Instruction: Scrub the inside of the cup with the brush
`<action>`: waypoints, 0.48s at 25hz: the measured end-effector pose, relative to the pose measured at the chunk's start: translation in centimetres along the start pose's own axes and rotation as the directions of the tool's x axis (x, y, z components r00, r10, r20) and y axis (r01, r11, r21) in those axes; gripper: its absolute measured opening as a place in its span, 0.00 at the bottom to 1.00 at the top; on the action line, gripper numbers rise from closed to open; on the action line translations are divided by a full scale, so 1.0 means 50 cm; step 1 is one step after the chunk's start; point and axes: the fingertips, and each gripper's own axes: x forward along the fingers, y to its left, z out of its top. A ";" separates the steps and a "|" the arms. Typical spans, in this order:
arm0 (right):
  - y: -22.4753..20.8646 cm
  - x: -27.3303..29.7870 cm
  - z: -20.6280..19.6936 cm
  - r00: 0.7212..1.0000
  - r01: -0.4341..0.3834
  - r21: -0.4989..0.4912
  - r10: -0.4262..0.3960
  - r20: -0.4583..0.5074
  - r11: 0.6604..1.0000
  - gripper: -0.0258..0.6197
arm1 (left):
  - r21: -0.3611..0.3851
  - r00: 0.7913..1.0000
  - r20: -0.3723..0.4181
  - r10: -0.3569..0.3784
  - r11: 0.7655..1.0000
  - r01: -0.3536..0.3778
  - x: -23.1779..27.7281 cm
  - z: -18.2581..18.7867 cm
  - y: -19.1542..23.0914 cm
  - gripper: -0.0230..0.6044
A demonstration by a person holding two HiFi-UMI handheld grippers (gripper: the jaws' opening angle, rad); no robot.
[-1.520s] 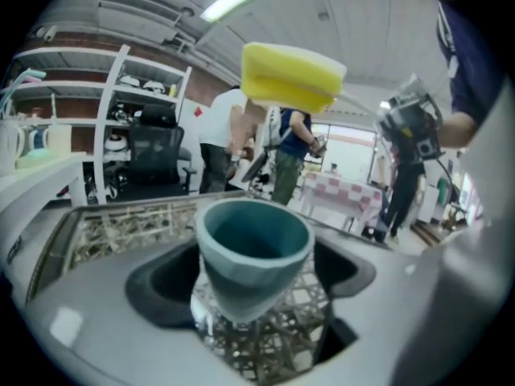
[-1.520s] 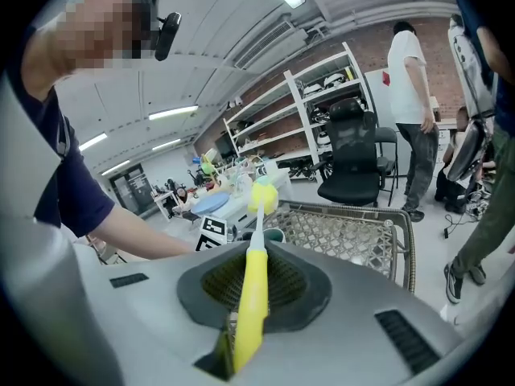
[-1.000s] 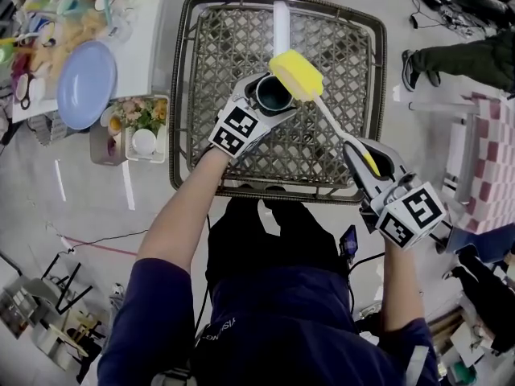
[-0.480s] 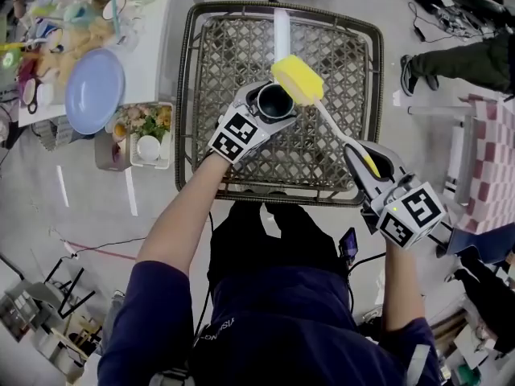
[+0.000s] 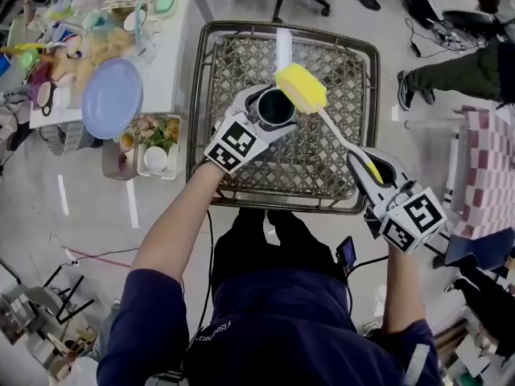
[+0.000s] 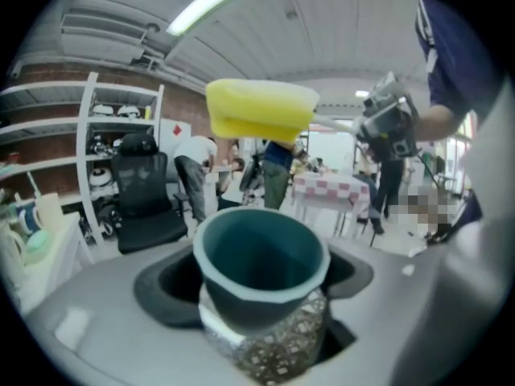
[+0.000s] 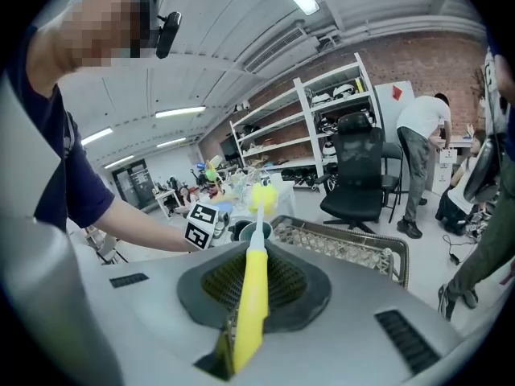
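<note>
Scrubbing has not begun: the yellow oblong sponge head (image 5: 301, 88) of the long brush with white neck and yellow handle (image 7: 251, 296) hangs just above and beside the far rim of the dark teal round cup (image 6: 261, 256), outside its mouth.

**Position.** The cup is held upright in the air above the brown square lattice basket (image 5: 330, 63), well clear of the cluttered surface (image 5: 173, 39) at the left. The left tool (image 5: 272, 112) is clenched on the cup's lower body. The right tool (image 5: 368, 167) is clenched on the far end of the yellow handle.

**Hazards (judged).**
- The sponge head looks nearly as wide as the cup's mouth. Entering off-centre, it could catch the rim and lever the cup out of the left tool.
- The brush is gripped at its tail, so side load on the head could twist the handle between the right jaws.
- A hard downward push could drive the cup through the grip and drop it onto the basket.

**Appearance of the cup.** It has a smooth teal interior that looks empty and a thick, darker rim band. The lower wall carries a pale speckled pattern. No handle shows in any view.
</note>
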 end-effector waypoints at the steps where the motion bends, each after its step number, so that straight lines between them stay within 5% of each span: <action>1: 0.005 -0.003 0.012 1.000 0.001 -0.008 -0.001 0.006 1.000 0.09 | 0.015 1.000 0.000 0.006 1.000 -0.006 -0.009 0.012 0.005 0.68; 12: 0.069 -0.053 0.152 0.998 0.021 -0.133 -0.014 0.054 0.991 0.09 | 0.104 0.998 0.031 0.050 0.993 -0.053 -0.117 0.167 0.034 0.68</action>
